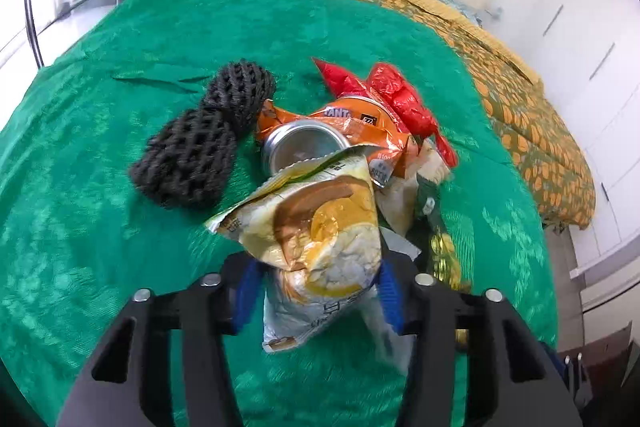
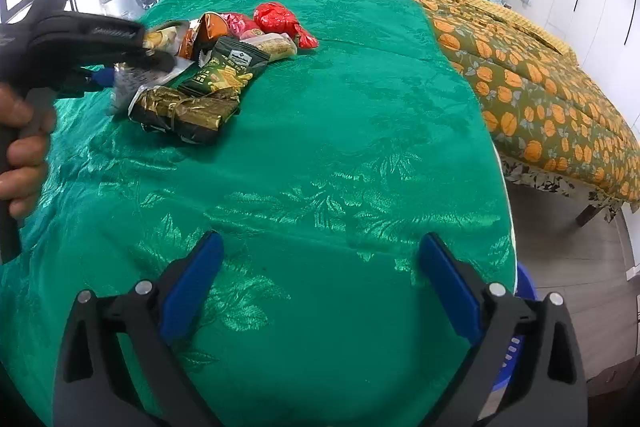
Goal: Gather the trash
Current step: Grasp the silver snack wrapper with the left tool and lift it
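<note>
Trash lies heaped on a green patterned cloth (image 1: 120, 207) that covers a table. Seen from the left wrist, the left gripper (image 1: 316, 291) has its blue pads pressed on either side of a yellow-and-white snack bag (image 1: 320, 227), which stands up between them. Just behind the bag lies an orange soda can (image 1: 304, 147) on its side, its silver end facing the camera, half wrapped in an orange wrapper (image 1: 380, 123). A black foam net sleeve (image 1: 200, 139) lies to the left of the can, touching it. A red plastic wrapper (image 1: 400, 99) lies behind and to the right. The can's inside cannot be seen.

From the right wrist, the right gripper (image 2: 320, 283) hangs over bare green cloth, its jaws wide apart with nothing between them. The heap sits well away at upper left: a dark green snack packet (image 2: 228, 71), a gold-and-black wrapper (image 2: 184, 115), the red wrapper (image 2: 280, 21). The left gripper (image 2: 132, 63) reaches into the heap from the left, held by a hand (image 2: 22, 155). A blue basket (image 2: 524, 291) shows at the table's right edge; its contents are hidden. A bed with an orange-patterned quilt (image 2: 540, 87) stands behind.
</note>
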